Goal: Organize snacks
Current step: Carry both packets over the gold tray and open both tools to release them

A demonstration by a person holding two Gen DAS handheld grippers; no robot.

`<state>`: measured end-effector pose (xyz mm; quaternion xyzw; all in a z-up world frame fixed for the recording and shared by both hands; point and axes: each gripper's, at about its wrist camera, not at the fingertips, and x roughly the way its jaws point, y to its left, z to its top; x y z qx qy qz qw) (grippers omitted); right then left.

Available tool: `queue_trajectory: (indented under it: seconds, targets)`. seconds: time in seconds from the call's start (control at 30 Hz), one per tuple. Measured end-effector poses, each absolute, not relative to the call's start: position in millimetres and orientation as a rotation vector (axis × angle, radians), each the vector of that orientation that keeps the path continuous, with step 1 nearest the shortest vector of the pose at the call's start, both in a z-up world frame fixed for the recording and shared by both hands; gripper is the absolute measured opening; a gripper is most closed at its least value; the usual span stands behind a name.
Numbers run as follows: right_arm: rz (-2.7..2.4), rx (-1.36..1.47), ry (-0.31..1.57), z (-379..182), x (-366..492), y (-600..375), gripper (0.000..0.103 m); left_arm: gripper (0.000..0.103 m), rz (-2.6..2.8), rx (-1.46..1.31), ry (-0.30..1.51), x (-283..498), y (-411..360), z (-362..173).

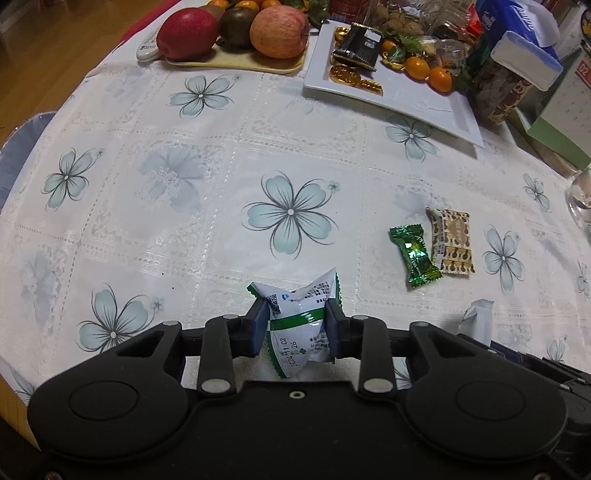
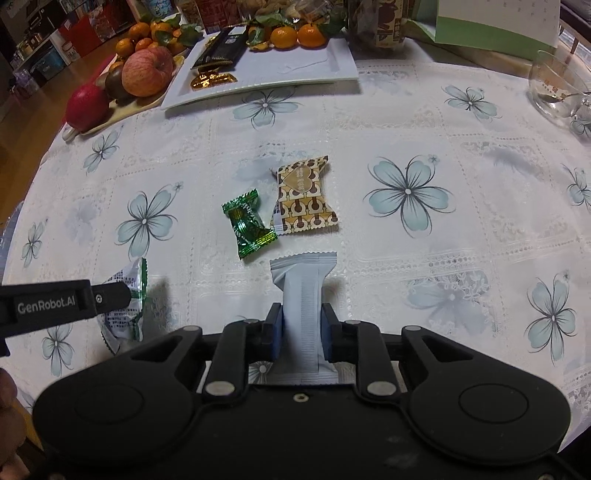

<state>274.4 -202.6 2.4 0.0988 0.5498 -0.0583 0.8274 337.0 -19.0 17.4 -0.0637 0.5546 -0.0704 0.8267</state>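
Observation:
My left gripper [image 1: 297,325] is shut on a white-and-green snack packet [image 1: 301,328], held just above the flowered tablecloth. My right gripper [image 2: 301,328] is shut on a plain white wrapper bar [image 2: 301,295]. A green foil candy [image 2: 248,223] and a brown patterned packet [image 2: 303,197] lie side by side on the cloth just ahead of the right gripper; in the left wrist view the candy [image 1: 415,256] and the packet [image 1: 452,240] lie to the right. A white rectangular plate [image 2: 314,70] at the back holds gold coins, dark bars and tangerines. The left gripper's packet [image 2: 127,306] shows at the left of the right wrist view.
A fruit tray [image 1: 236,64] with apples [image 1: 279,33] stands at the back left beside the plate [image 1: 406,99]. Jars and boxes [image 1: 517,74] crowd the back right. A glass cup [image 2: 554,88] stands at the far right. The table edge curves close on the left.

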Motion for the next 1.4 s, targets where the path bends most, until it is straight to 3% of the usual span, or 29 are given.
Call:
queue_trajectory:
  seconds: [0.37, 0.7, 1.4]
  targets:
    - [-0.121, 0.337, 1.004, 45.2, 231.5, -233.6, 0.022, 0.041, -0.245, -0.132, 1.029, 267.0, -7.5, 48.5]
    - [-0.167, 0.333, 0.803, 67.4, 108.7, -247.5, 0.022, 0.041, -0.256, -0.048, 0.879, 160.8, 5.1, 49.1]
    - [-0.172, 0.418, 0.735, 64.7, -65.8, -236.2, 0.022, 0.041, -0.388, -0.063, 0.744, 46.3, -5.9, 57.4]
